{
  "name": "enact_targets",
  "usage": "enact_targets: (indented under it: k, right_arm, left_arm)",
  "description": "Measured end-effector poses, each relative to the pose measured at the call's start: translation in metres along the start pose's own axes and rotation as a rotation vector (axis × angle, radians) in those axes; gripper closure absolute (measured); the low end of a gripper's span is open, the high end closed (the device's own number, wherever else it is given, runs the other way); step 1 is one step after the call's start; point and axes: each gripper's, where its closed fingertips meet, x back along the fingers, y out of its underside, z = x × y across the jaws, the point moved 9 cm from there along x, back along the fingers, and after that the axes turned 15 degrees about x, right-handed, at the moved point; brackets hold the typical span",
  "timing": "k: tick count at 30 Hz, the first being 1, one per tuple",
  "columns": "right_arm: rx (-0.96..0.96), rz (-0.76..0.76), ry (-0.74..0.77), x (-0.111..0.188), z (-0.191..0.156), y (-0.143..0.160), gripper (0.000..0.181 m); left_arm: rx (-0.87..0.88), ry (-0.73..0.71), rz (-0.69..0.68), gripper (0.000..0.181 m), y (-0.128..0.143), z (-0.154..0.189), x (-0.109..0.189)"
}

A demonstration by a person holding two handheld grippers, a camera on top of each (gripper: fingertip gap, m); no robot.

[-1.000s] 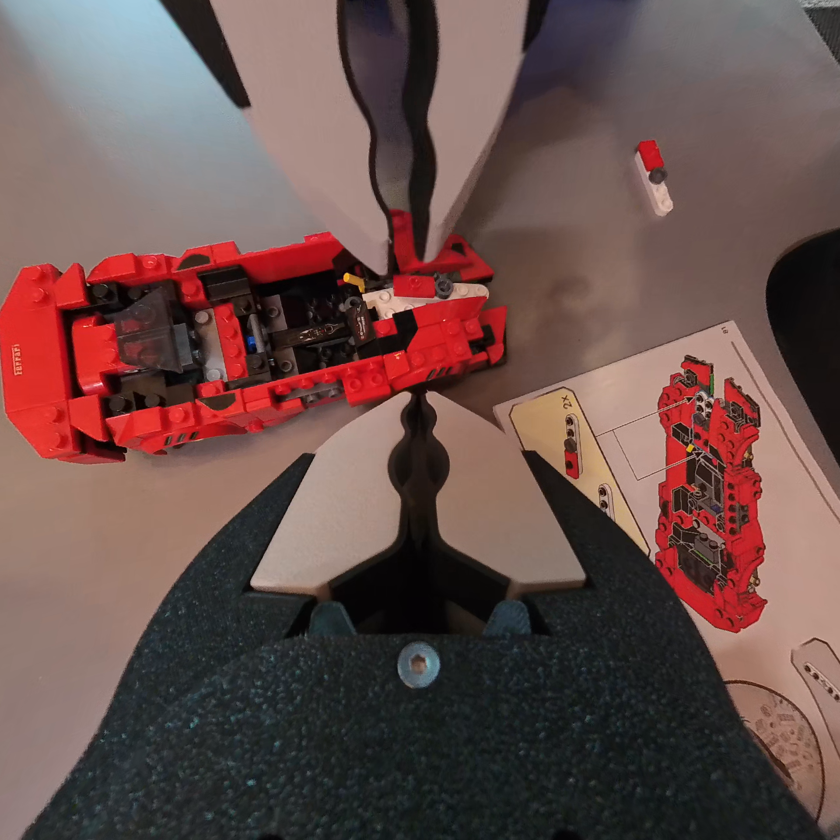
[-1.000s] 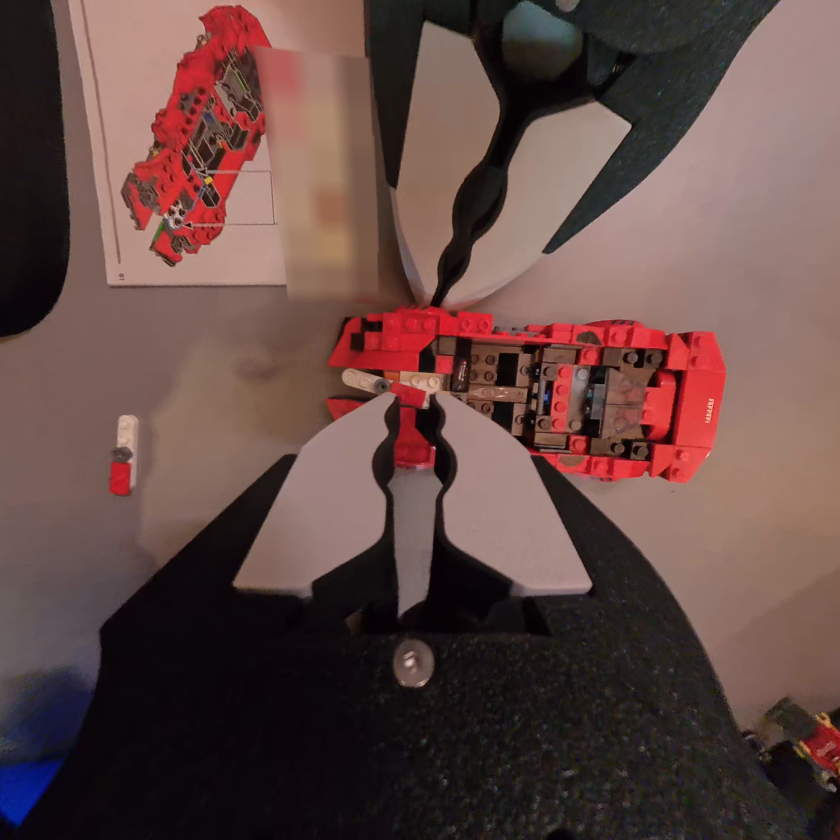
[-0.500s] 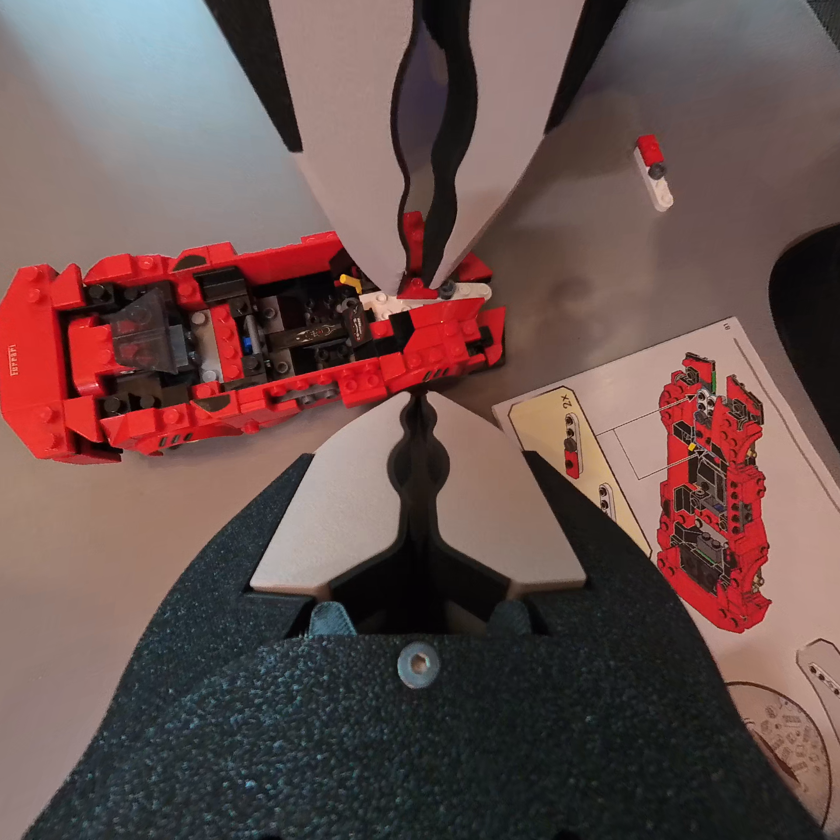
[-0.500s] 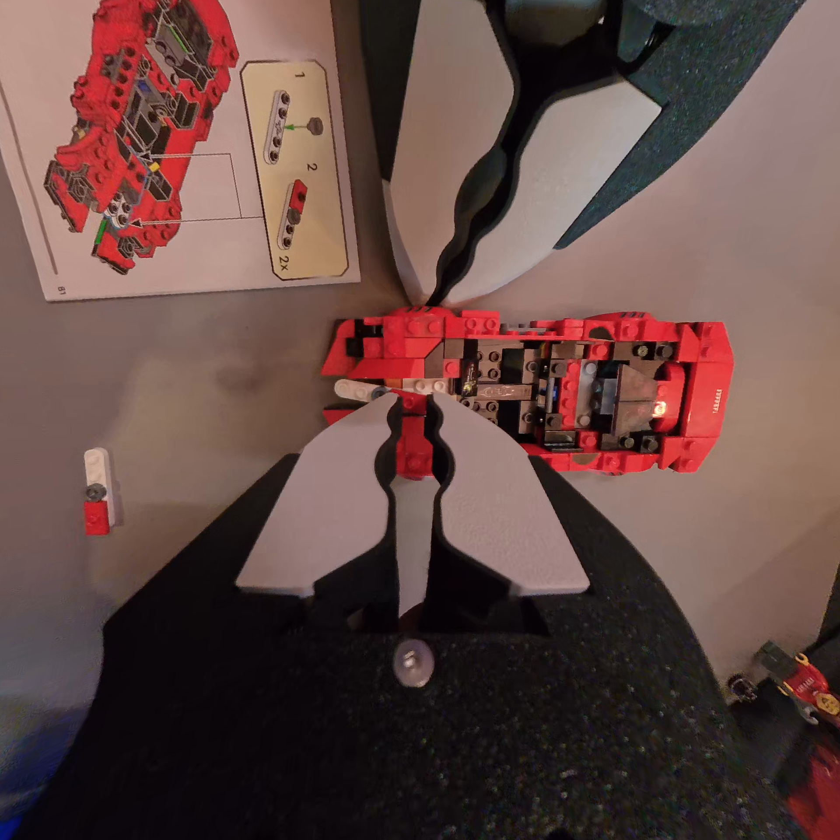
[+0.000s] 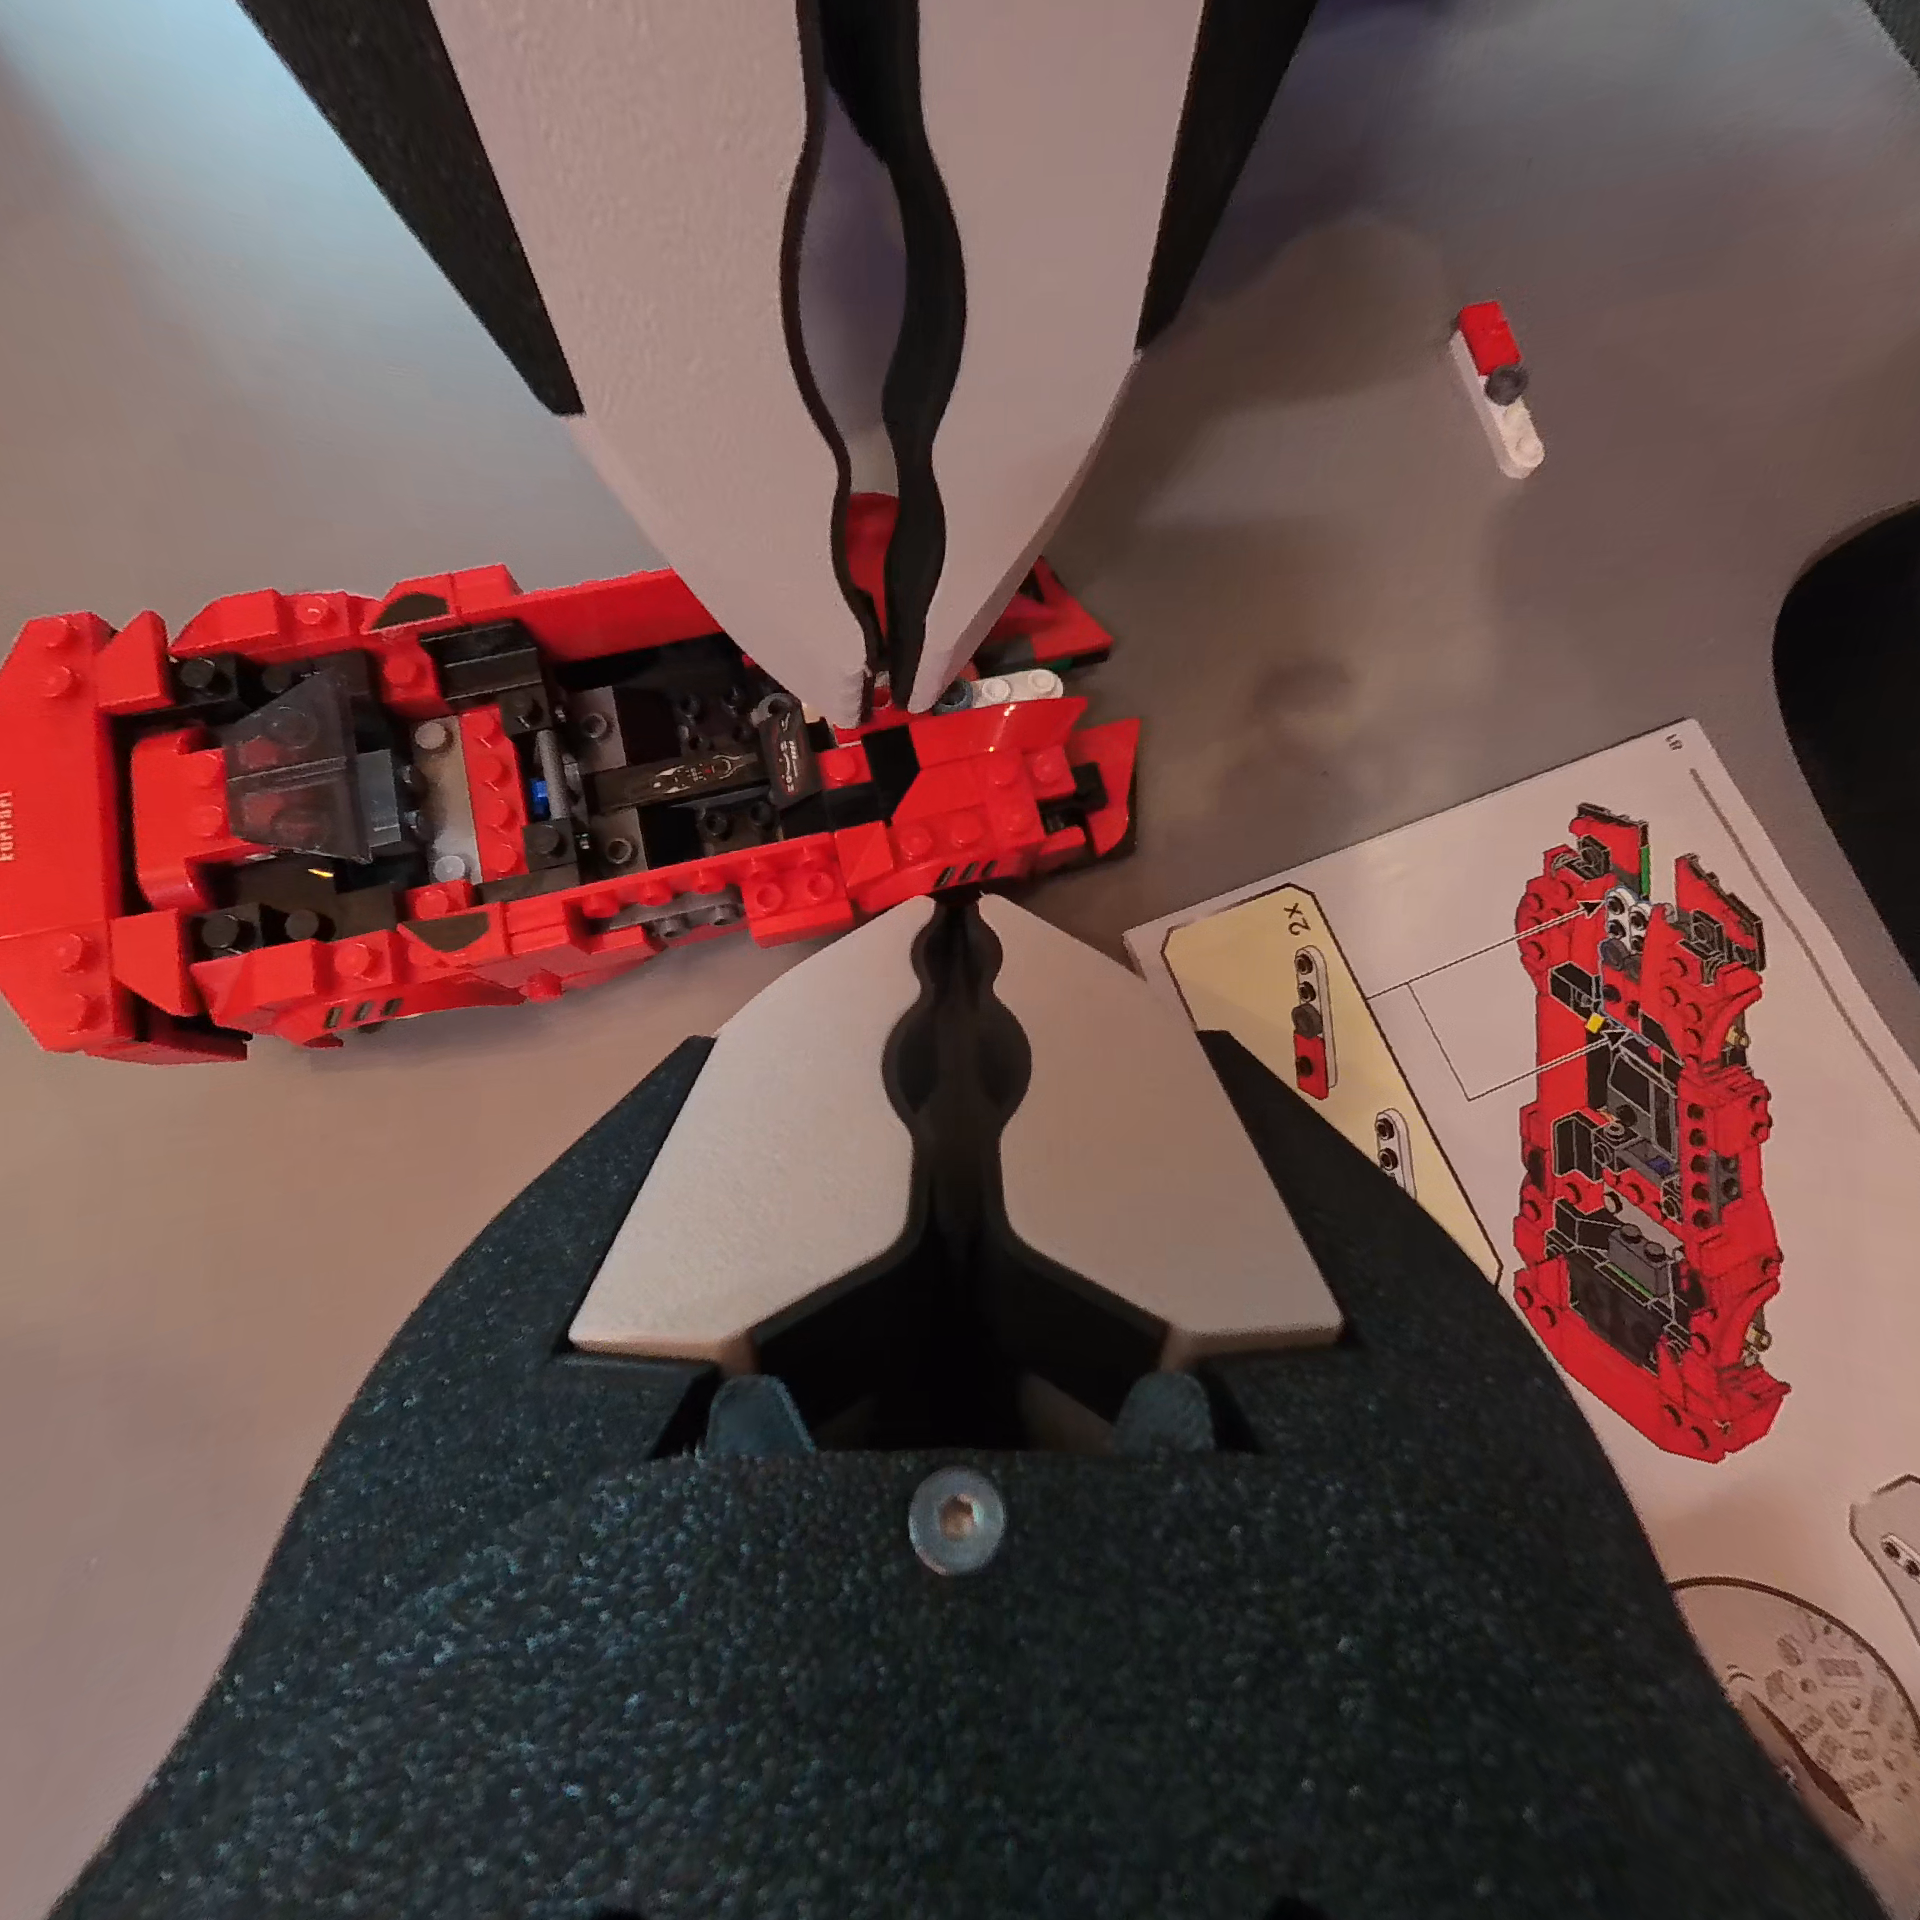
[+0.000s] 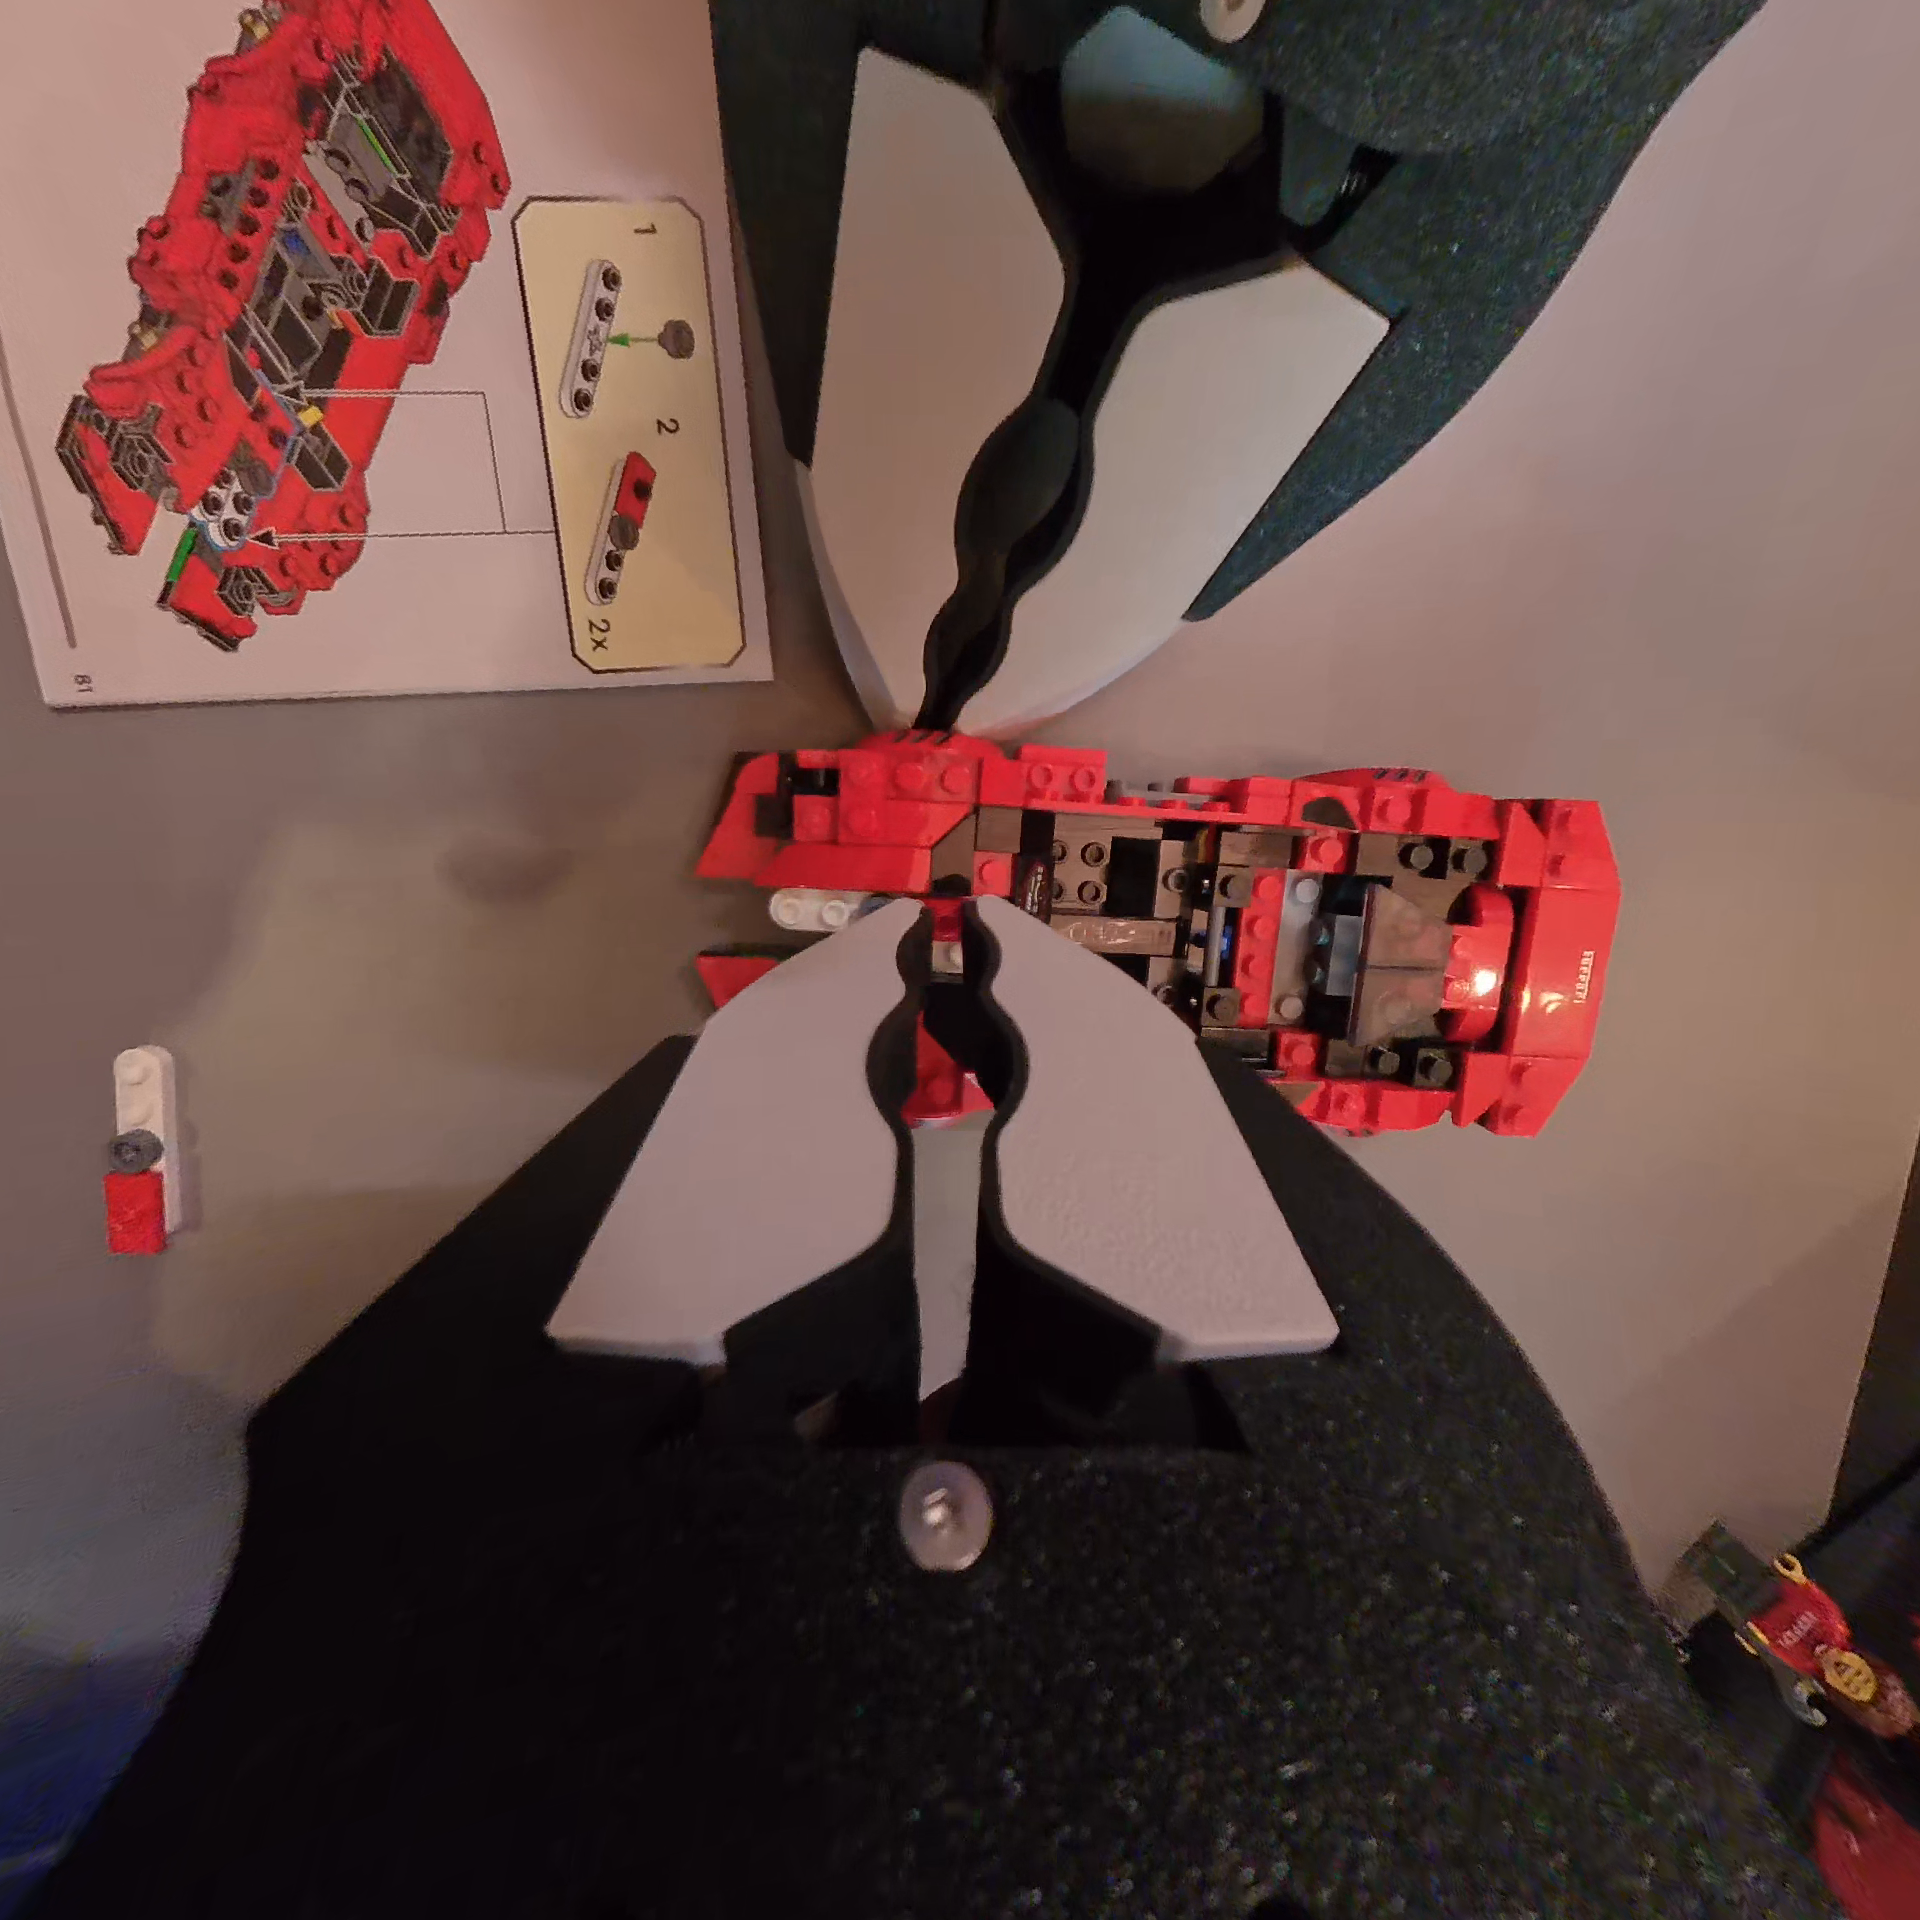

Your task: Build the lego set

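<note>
A red lego car (image 5: 499,821), open on top, lies on the grey table; it also shows in the right wrist view (image 6: 1351,935). My right gripper (image 6: 940,914) is shut on the red end of a small white-and-red plate piece (image 6: 810,909) and holds it down in the gap at the car's front end. In the left wrist view the right gripper (image 5: 883,696) comes in from the top. My left gripper (image 5: 956,904) is shut and empty, its tips against the car's near side. A second white-and-red plate piece (image 5: 1496,384) lies loose on the table, also in the right wrist view (image 6: 145,1143).
The open instruction booklet (image 5: 1558,1039) lies beside the car's front, also in the right wrist view (image 6: 416,416). A dark rounded object (image 5: 1870,675) sits at the table's edge. Some loose lego bits (image 6: 1797,1652) lie at the lower right of the right wrist view. My two grippers' fingertips are within a few centimetres of each other.
My right gripper has moved the white-and-red piece further in over the car's front and lower into the gap. The left gripper has stayed against the car's side.
</note>
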Motion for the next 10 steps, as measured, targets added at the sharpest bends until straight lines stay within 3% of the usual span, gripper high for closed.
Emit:
enact_targets:
  k: [10]
  right_arm:
    - [-0.065, 0.008, -0.003, 0.0054, 0.0013, 0.0082, 0.179]
  left_arm:
    - [-0.001, 0.000, 0.003, 0.179, 0.0002, -0.0003, -0.0001]
